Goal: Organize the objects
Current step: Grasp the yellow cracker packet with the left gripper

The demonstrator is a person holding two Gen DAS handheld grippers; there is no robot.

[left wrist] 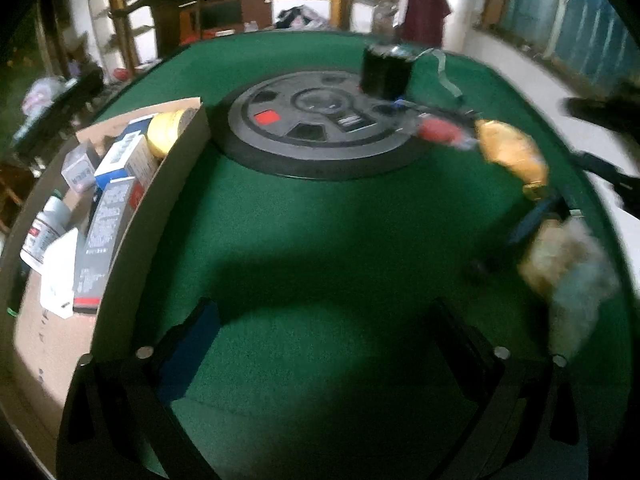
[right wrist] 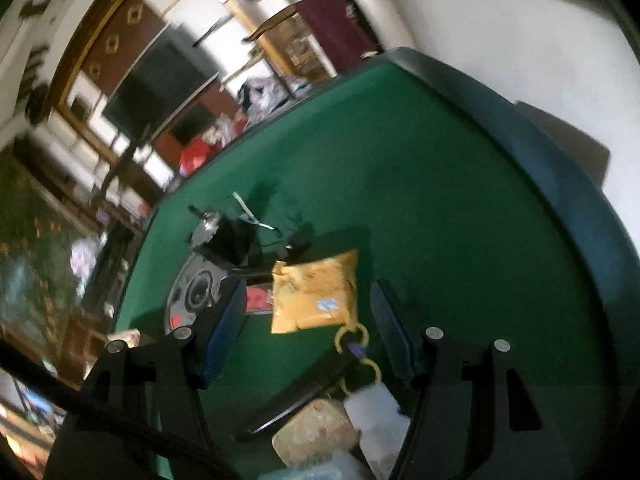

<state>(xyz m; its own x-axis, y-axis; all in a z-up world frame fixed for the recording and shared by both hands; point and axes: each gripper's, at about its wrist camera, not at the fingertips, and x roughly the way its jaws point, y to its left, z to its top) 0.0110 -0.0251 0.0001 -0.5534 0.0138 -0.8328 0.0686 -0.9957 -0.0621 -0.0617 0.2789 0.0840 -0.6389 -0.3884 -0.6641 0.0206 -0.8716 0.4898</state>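
My left gripper (left wrist: 326, 340) hangs open over bare green felt, with nothing between its fingers. To its left stands a cardboard box (left wrist: 120, 248) filled with several small cartons and a yellow tape roll (left wrist: 168, 132). At the right lie a red packet (left wrist: 438, 130), an orange-yellow packet (left wrist: 508, 148) and a blurred pale bundle (left wrist: 568, 268). In the right wrist view my right gripper (right wrist: 310, 328) is open above the table. The orange-yellow packet (right wrist: 316, 292) lies flat just beyond and between its fingertips, untouched. Two yellow rings (right wrist: 352, 338) lie below the packet.
A round black centre disc (left wrist: 320, 140) sits in the green table (left wrist: 320, 240), with a black container (left wrist: 386, 70) on its far edge. A long black item (right wrist: 296, 396), a beige lump (right wrist: 316, 432) and a white item (right wrist: 376, 412) lie near the right gripper. The table's dark rim (right wrist: 560, 168) curves at right.
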